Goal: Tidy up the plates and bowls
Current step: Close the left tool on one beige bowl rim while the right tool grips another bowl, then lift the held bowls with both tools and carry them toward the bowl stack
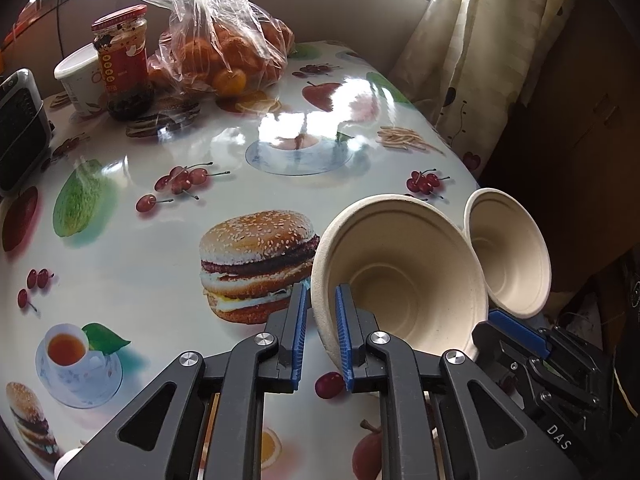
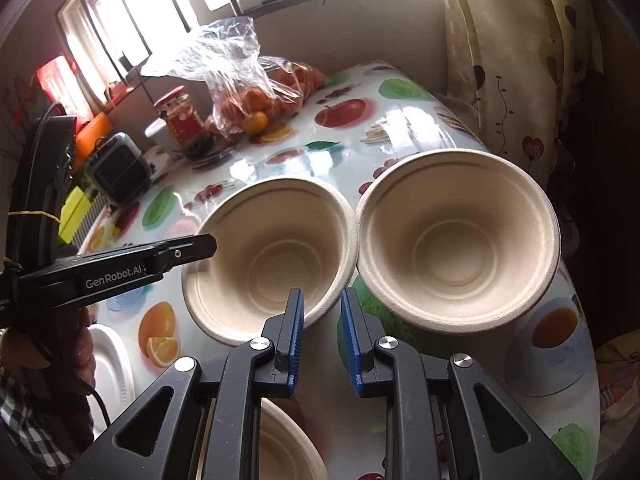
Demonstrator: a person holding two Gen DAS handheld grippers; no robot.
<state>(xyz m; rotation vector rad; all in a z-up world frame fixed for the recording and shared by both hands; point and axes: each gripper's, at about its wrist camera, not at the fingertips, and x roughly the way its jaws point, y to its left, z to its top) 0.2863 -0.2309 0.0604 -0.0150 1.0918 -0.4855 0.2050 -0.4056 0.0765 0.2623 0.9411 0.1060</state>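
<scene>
The left hand-held gripper (image 1: 322, 334) pinches the rim of a beige moulded-fibre bowl (image 1: 404, 276), tilted above the fruit-printed desk (image 1: 160, 240). A second beige fibre bowl (image 2: 460, 236) sits just beside it. The right hand-held gripper (image 2: 322, 344) hangs released, its fingers between the two rims, grasping nothing.

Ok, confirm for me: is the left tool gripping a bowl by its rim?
Yes, the left tool has its two blue pads on either side of the near bowl's rim, holding it tilted above the table.
</scene>
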